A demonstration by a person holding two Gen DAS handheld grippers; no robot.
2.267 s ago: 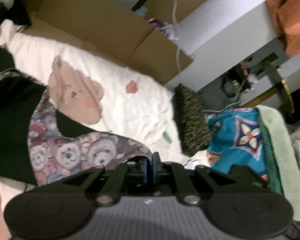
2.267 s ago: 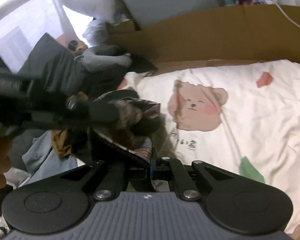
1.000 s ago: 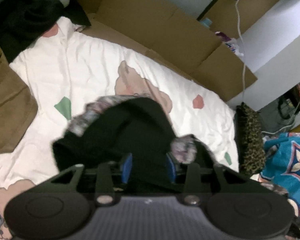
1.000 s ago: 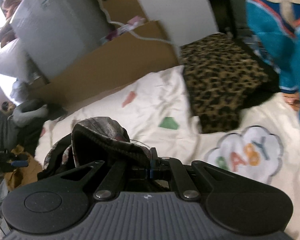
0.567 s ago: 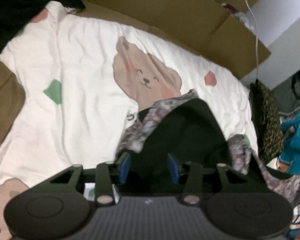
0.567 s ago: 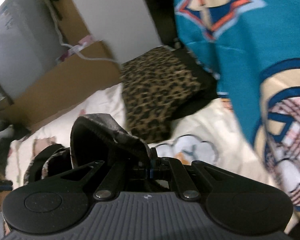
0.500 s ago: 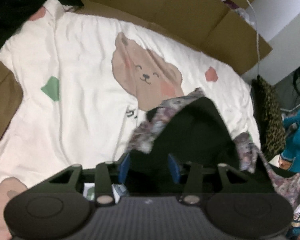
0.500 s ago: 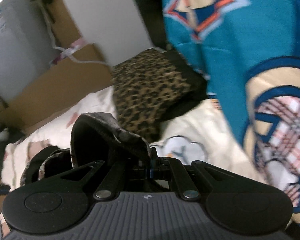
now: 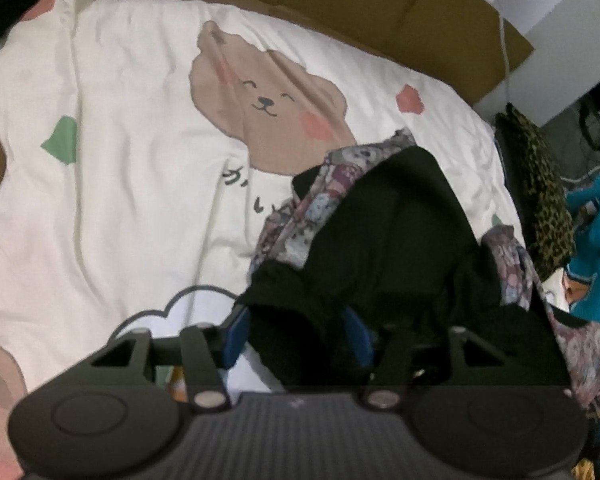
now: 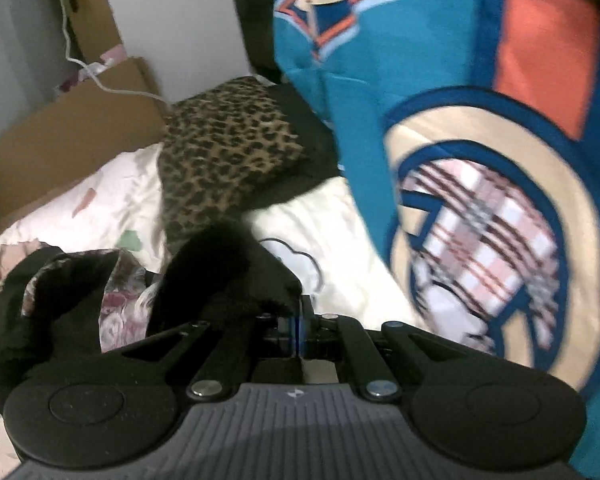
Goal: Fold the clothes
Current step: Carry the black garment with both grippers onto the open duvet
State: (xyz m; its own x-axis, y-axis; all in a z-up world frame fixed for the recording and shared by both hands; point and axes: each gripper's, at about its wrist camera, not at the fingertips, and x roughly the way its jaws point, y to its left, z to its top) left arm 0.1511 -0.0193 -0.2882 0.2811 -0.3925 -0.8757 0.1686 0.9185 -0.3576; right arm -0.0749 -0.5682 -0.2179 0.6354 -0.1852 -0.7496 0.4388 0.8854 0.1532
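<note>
While both grippers sit at the garment's near edge, it runs away from them toward the bear print.
Bedsheet (image 9: 112, 184) → black floral-lined garment (image 9: 388, 224), just right of the bear print (image 9: 268, 108). Left gripper (image 9: 296, 330) spread, cloth between the jaws, grip probably loose; right gripper (image 10: 298, 330) pinched closed on its hem.
</note>
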